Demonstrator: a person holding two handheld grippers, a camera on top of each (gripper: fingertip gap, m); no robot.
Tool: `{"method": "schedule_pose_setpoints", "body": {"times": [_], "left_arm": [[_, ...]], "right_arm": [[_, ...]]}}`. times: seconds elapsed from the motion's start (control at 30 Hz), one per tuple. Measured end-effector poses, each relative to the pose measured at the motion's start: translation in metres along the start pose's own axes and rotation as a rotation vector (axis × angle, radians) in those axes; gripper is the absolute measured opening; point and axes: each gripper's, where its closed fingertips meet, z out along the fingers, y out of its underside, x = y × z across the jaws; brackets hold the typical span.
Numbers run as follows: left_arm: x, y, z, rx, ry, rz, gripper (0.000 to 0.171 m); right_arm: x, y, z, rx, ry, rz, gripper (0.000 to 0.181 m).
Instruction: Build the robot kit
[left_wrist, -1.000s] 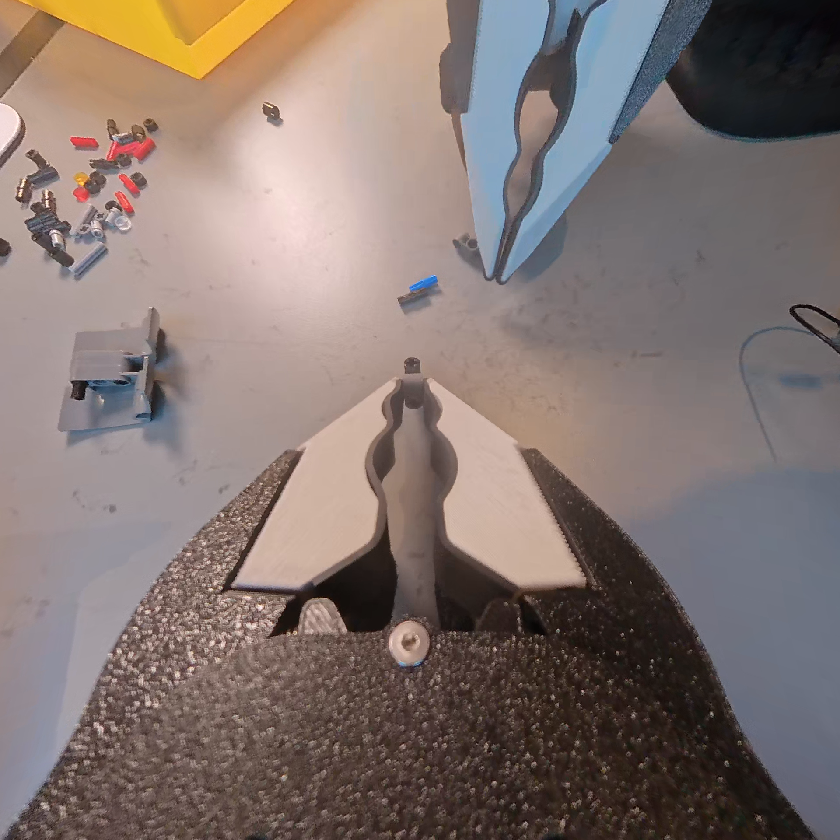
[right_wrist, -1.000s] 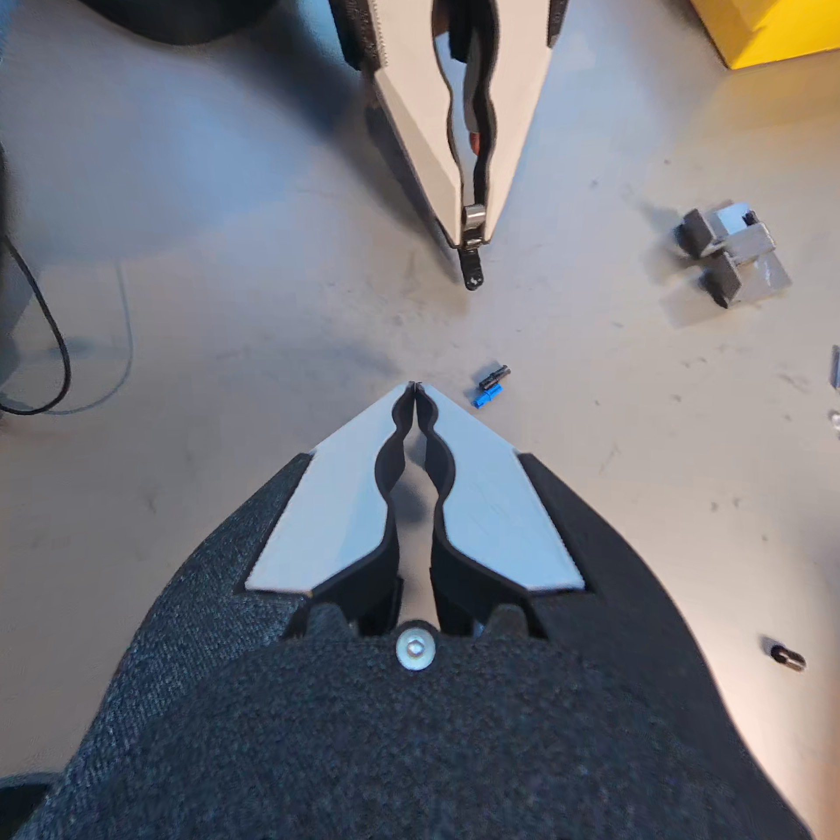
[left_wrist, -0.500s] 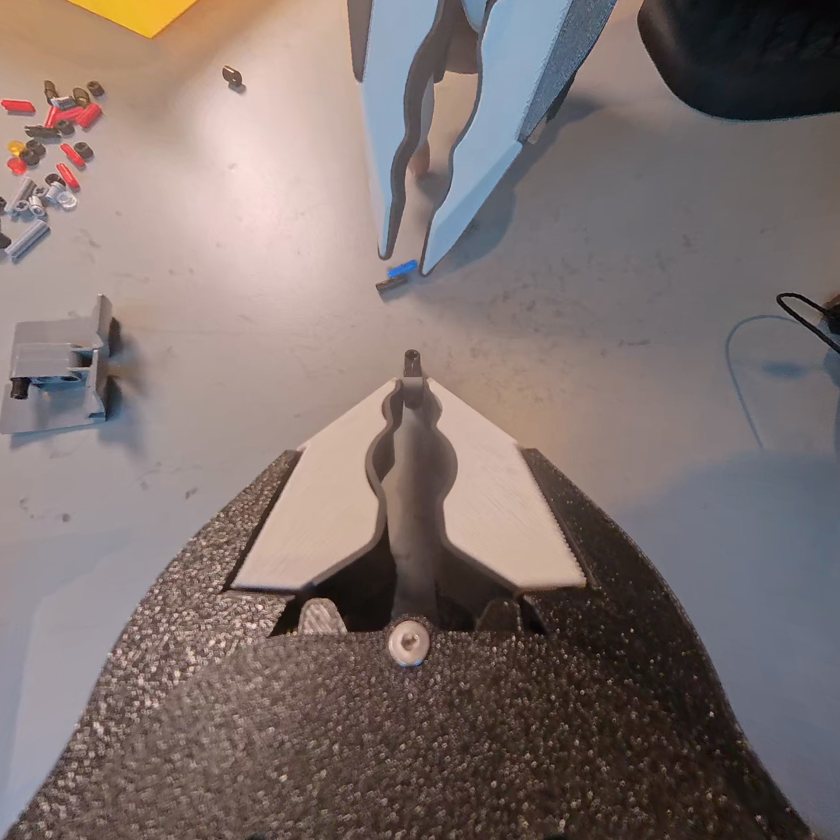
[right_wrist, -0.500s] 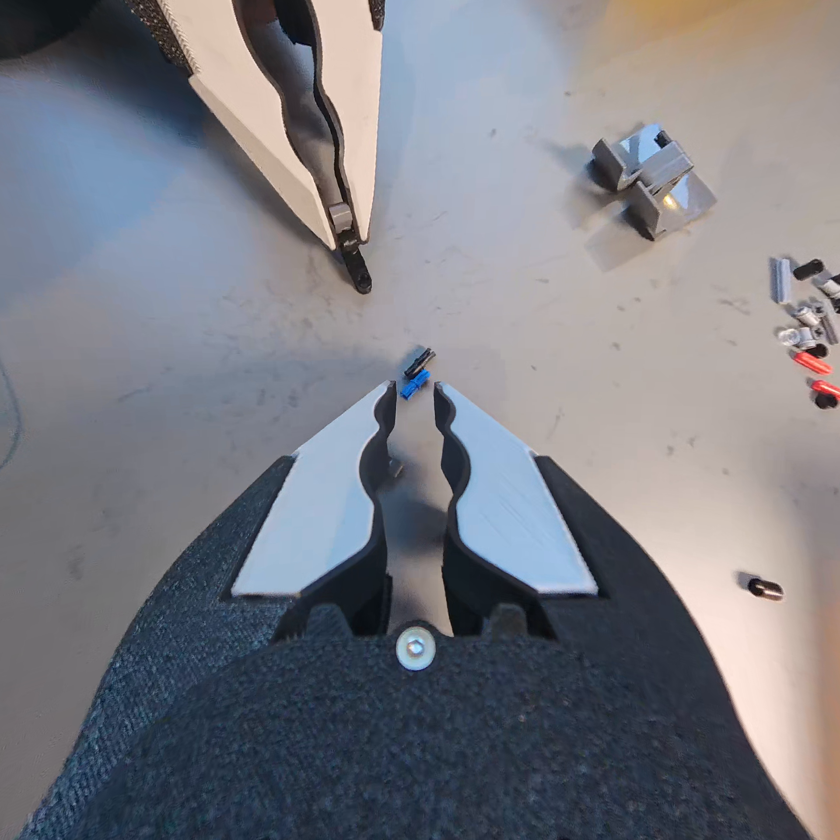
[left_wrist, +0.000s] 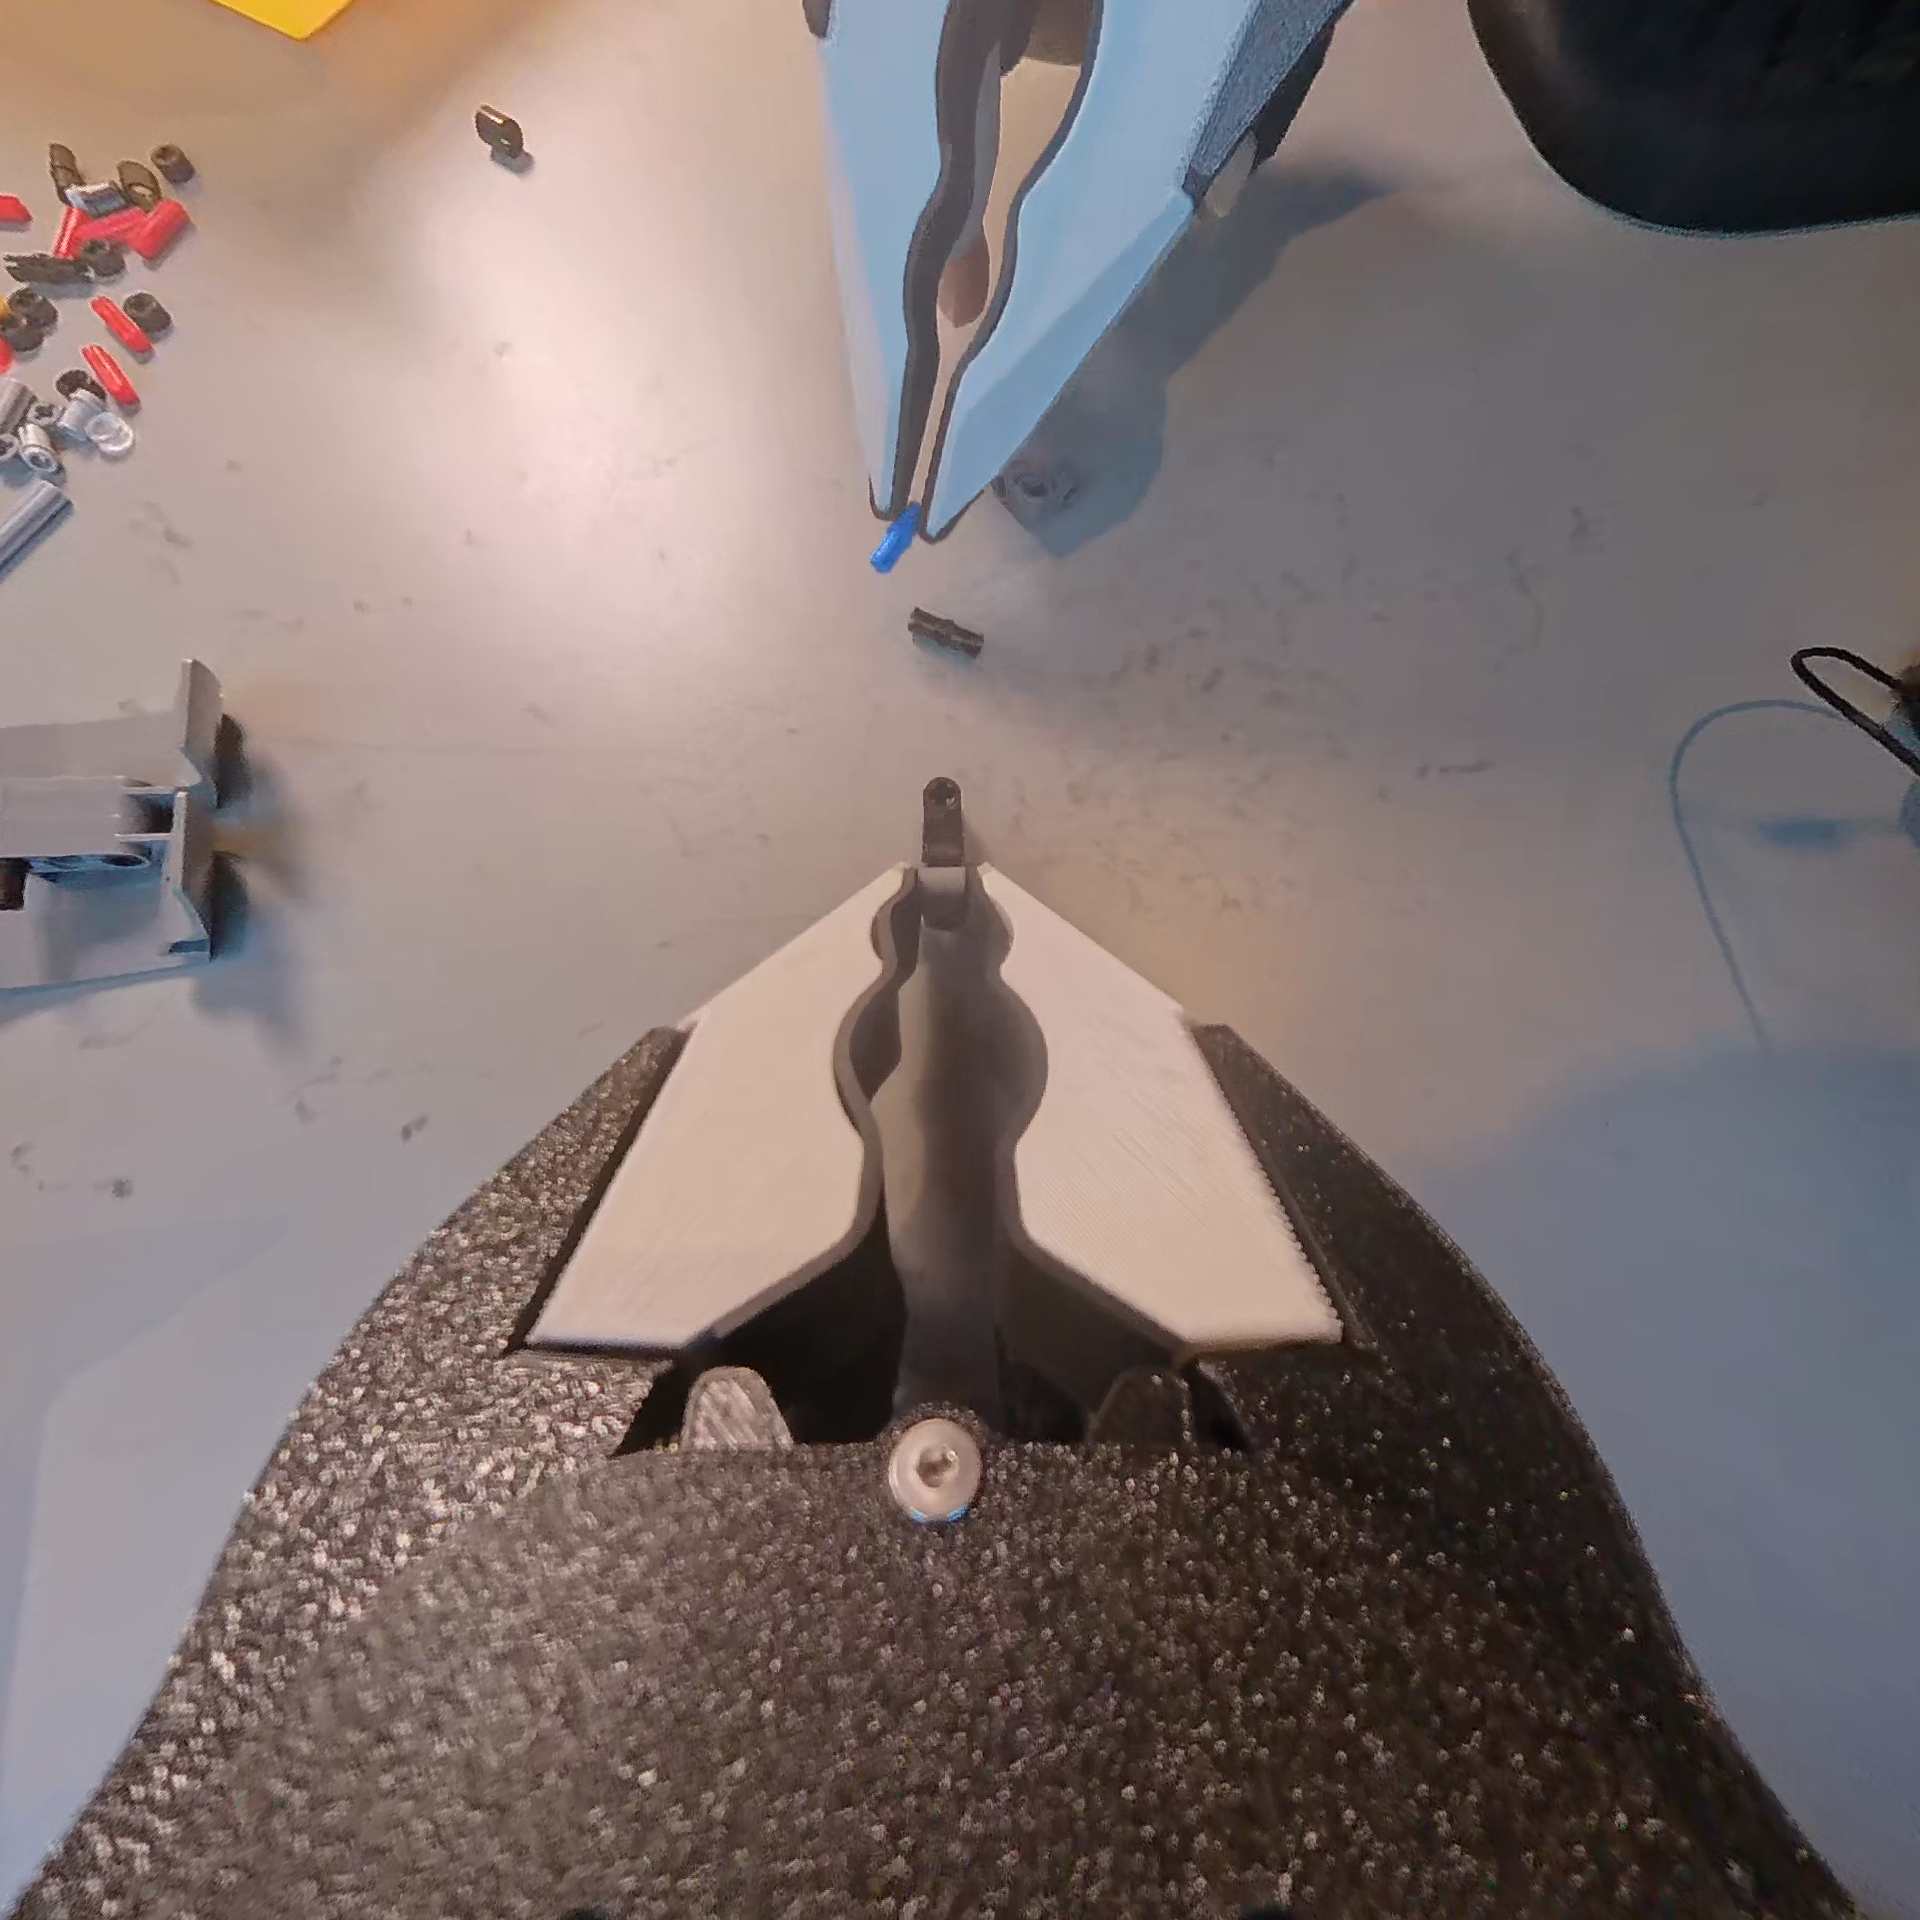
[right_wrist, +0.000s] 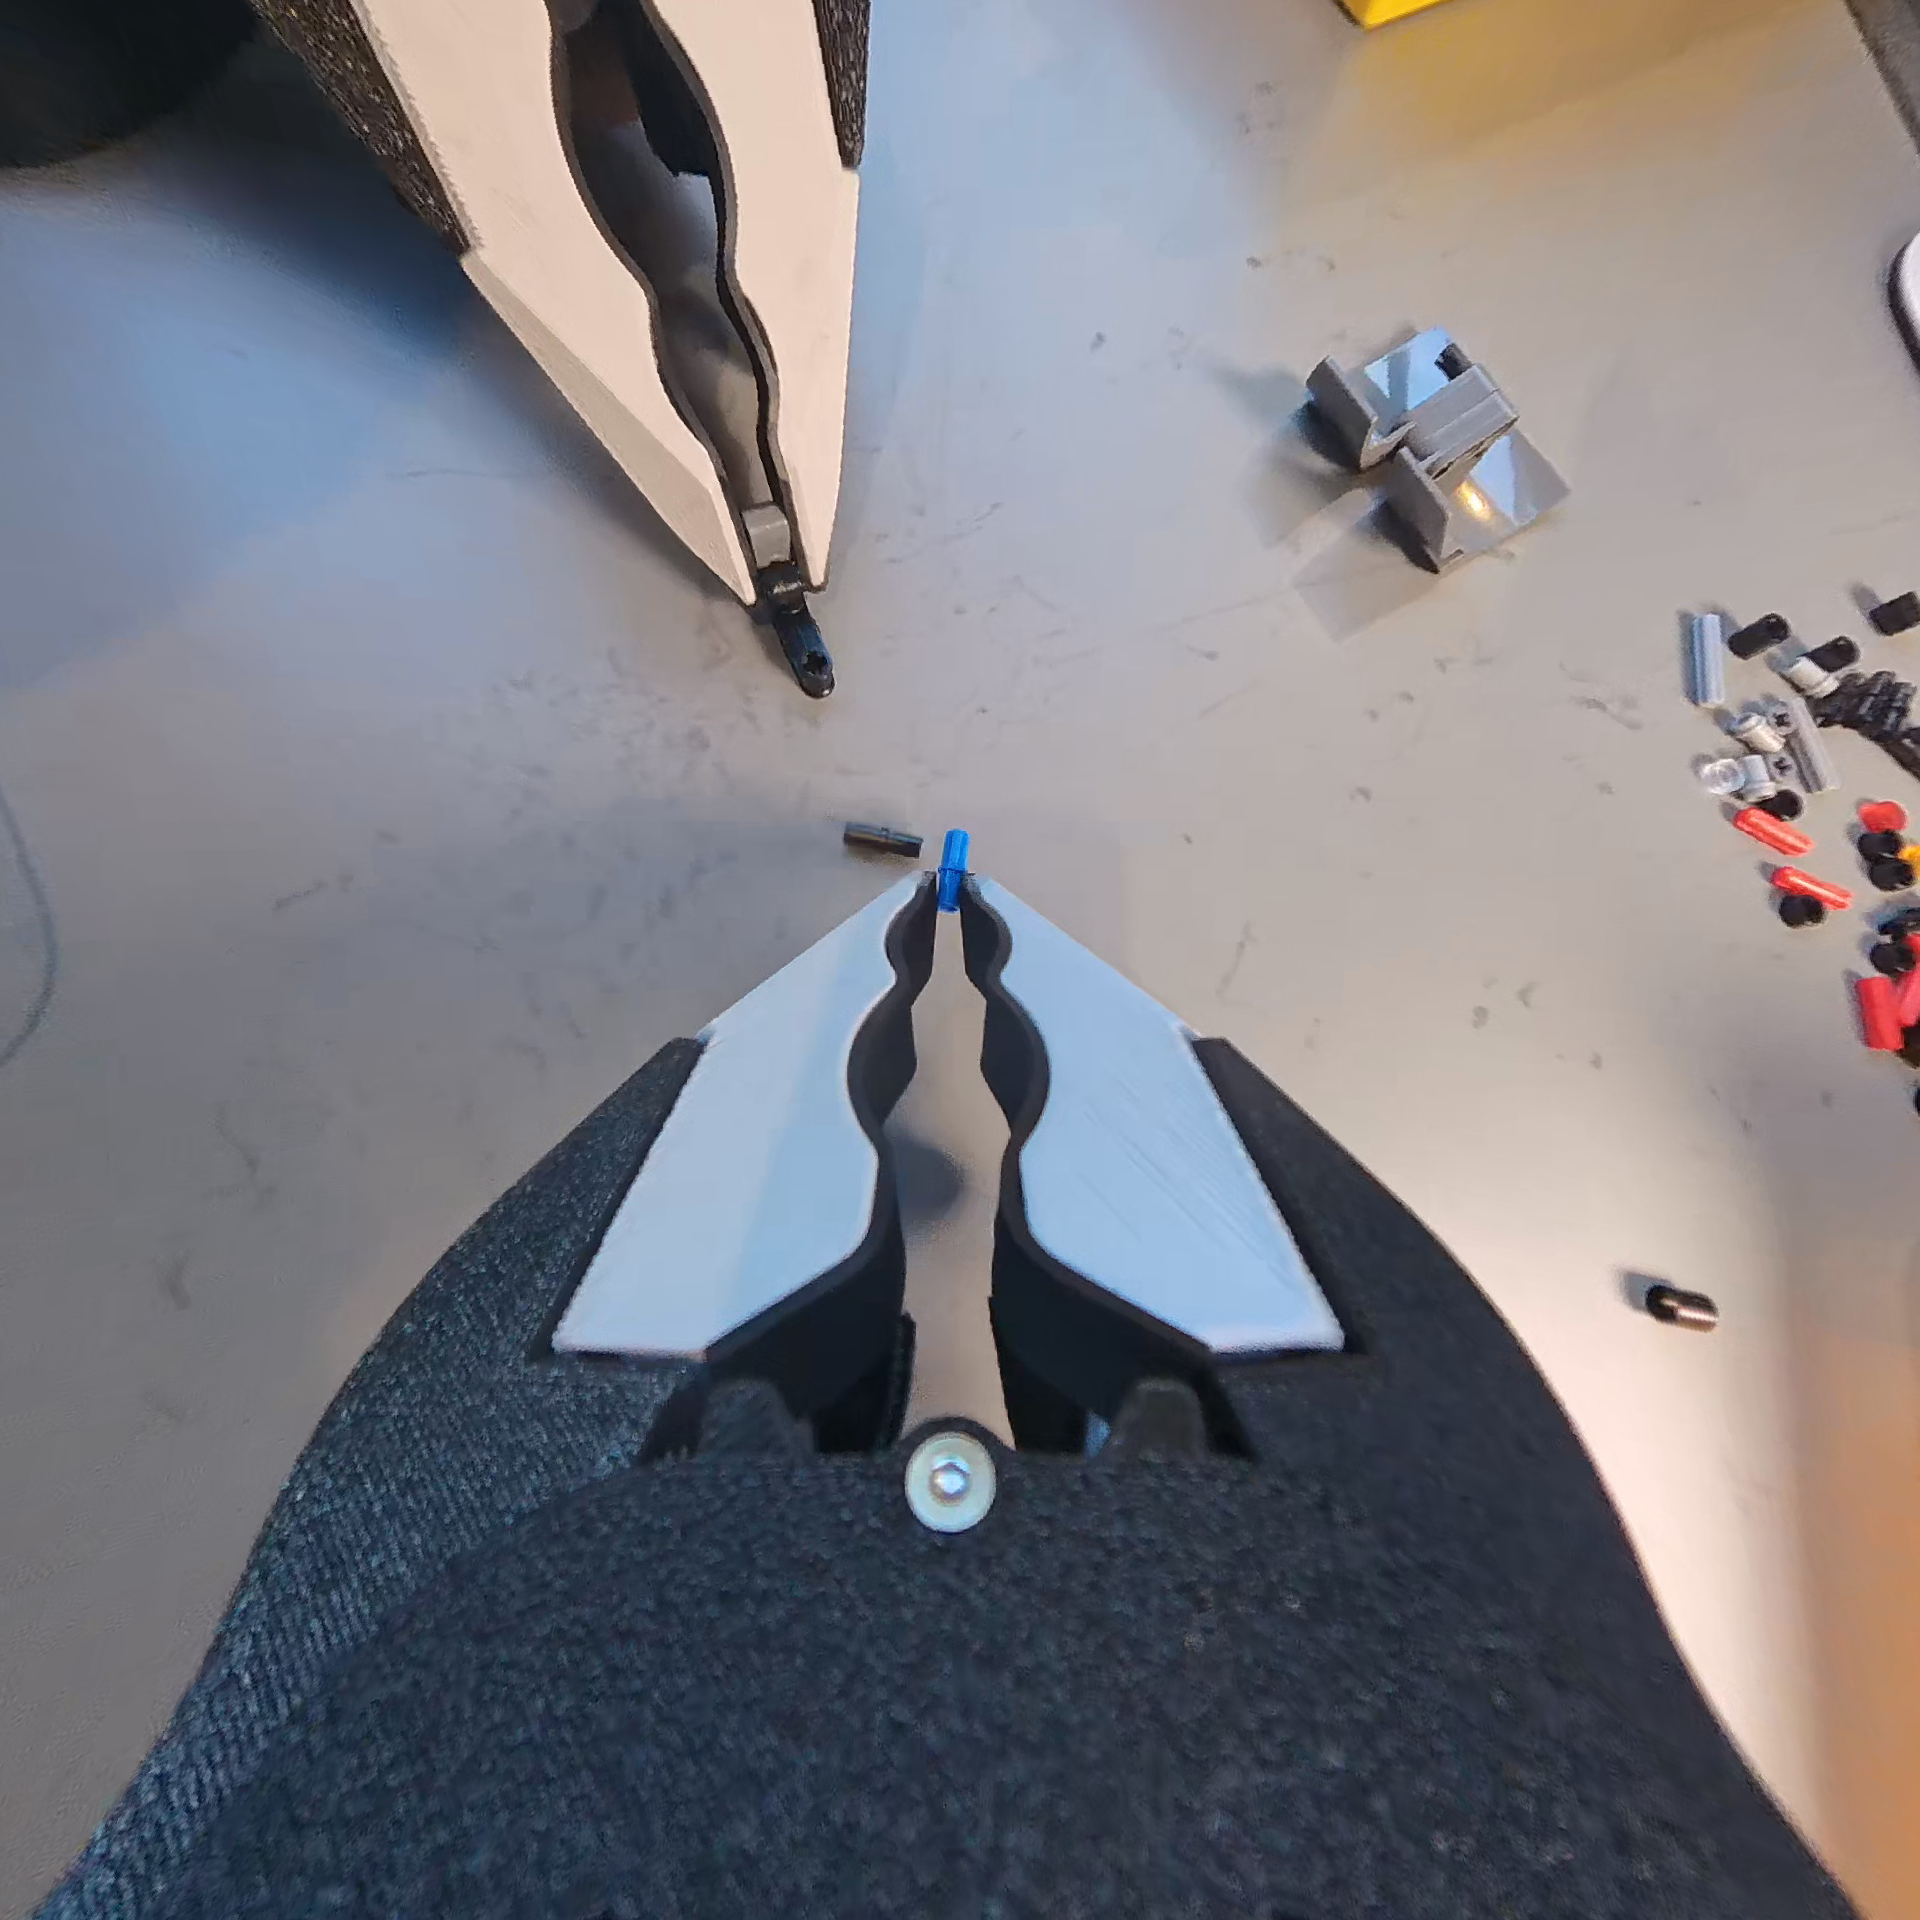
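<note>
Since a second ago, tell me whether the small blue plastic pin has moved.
Yes. The blue pin left the table beside the black pin, which stays there; the right tongs now grip it.

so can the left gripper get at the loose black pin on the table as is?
Probably not: the left gripper is already shut on a black connector. The path to the black pin looks open.

Right grip: I've got the small blue plastic pin (right_wrist: 952, 856) pinched at my tips, pointing forward.
Left grip: I'm holding a grey-and-black connector piece (left_wrist: 943, 844), black end protruding.
Table: short black plastic pin (right_wrist: 882, 837) lying flat, just beside the blue.
</note>
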Motion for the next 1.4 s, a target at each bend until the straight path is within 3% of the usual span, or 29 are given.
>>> {"method": "schedule_pose_setpoints", "body": {"times": [0.5,0.77,0.83,1.07,1.2,1.4], "left_arm": [[0.001,-0.002,0.003,0.007,0.006,-0.011,0.016],[-0.006,-0.003,0.007,-0.021,-0.081,0.026,0.006],[-0.007,-0.014,0.000,0.061,-0.054,-0.042,0.007],[-0.010,-0.076,-0.056,0.587,0.248,-0.410,0.007],[-0.007,-0.086,-0.065,0.683,0.353,-0.488,0.007],[0.001,-0.094,-0.067,0.738,0.438,-0.539,0.007]], "right_arm": [[-0.010,-0.024,-0.005,0.144,-0.007,-0.056,0.004],[-0.016,-0.029,-0.004,0.164,-0.018,-0.070,0.003],[-0.016,-0.033,-0.007,0.193,-0.014,-0.072,0.003],[-0.016,-0.074,-0.038,0.490,-0.029,-0.011,0.004],[-0.015,-0.092,-0.049,0.599,-0.013,0.019,0.004],[-0.018,-0.100,-0.049,0.628,-0.002,0.025,0.004]]}}
